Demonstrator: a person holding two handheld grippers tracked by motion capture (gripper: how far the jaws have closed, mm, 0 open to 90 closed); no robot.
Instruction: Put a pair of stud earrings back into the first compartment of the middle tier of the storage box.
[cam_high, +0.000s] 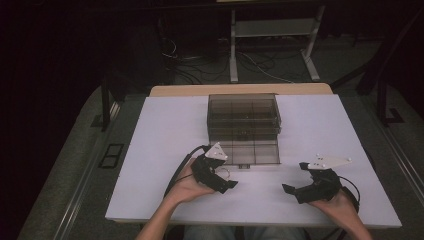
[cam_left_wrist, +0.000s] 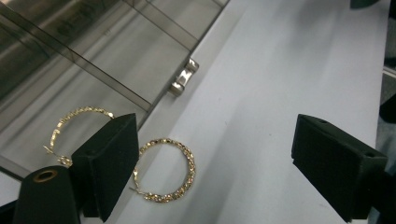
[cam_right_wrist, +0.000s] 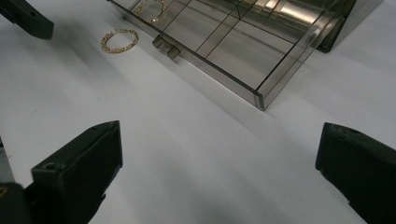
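Note:
A gold hoop earring (cam_left_wrist: 168, 170) lies flat on the white table (cam_high: 165, 150), just outside the pulled-out drawer (cam_high: 252, 152) of a smoky clear organizer box (cam_high: 243, 115). A second gold hoop (cam_left_wrist: 74, 123) rests inside the drawer's near compartment. My left gripper (cam_left_wrist: 219, 163) hovers low over the table with its jaws wide apart. The loose hoop sits by the left pad (cam_left_wrist: 109, 163), which hides part of it, and nothing is gripped. My right gripper (cam_right_wrist: 219, 172) is open and empty over bare table, off to the right (cam_high: 296, 178). From there I see the loose hoop (cam_right_wrist: 120, 40) far off.
The drawer's small handle (cam_left_wrist: 183, 82) sticks out toward me beside the loose hoop. The drawer has several divided compartments. The table's front edge (cam_high: 250, 221) is close to both hands. Beyond the table stand a metal frame (cam_high: 272, 45) and floor cables.

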